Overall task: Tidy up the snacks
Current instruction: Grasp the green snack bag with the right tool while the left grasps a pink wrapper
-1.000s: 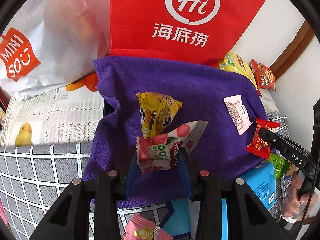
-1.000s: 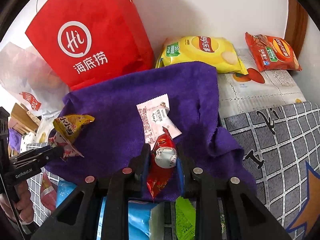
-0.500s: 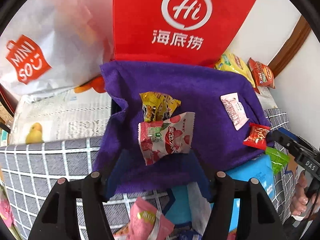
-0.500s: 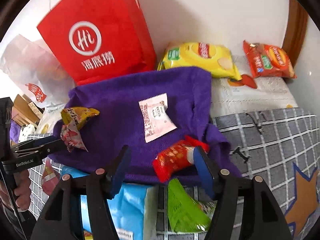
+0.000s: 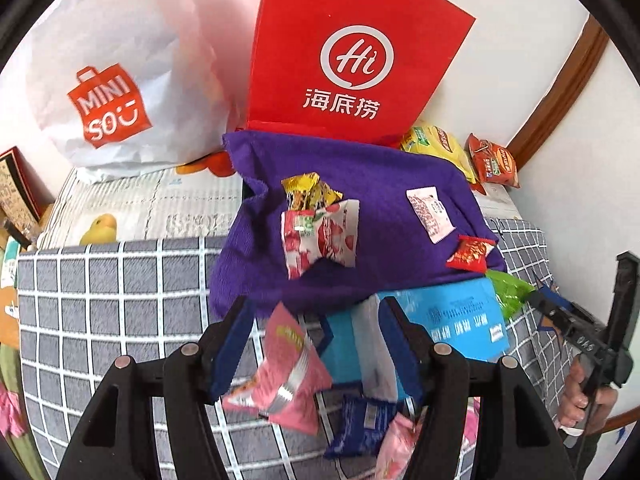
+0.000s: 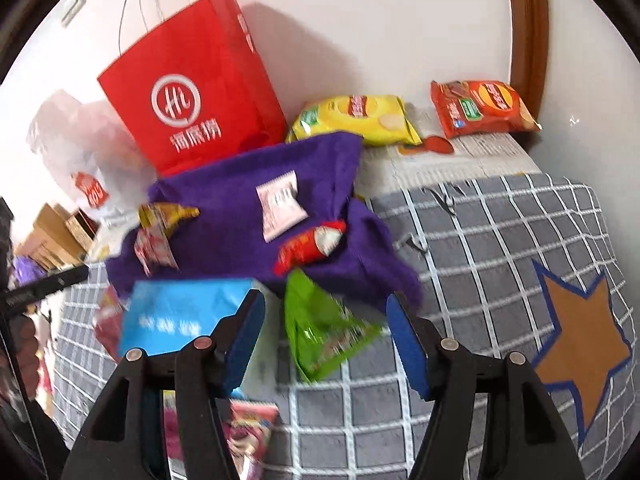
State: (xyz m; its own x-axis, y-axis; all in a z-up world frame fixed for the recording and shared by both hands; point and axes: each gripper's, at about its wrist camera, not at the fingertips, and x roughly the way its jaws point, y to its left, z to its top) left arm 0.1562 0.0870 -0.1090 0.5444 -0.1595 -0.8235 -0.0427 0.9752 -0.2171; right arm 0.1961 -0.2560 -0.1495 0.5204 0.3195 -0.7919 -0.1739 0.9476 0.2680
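Grey checked bedding (image 6: 500, 240) lay against a white wall (image 6: 380, 20), with a purple towel (image 5: 380, 184) spread before a red paper bag (image 5: 352, 52). On the towel sat a strawberry packet (image 5: 320, 236), a yellow packet (image 5: 308, 190), a pink sachet (image 5: 428, 212) and a red packet (image 5: 470, 254). Left gripper (image 5: 316, 352) and right gripper (image 6: 326, 344) both hovered angled downward, jaws apart, holding nothing.
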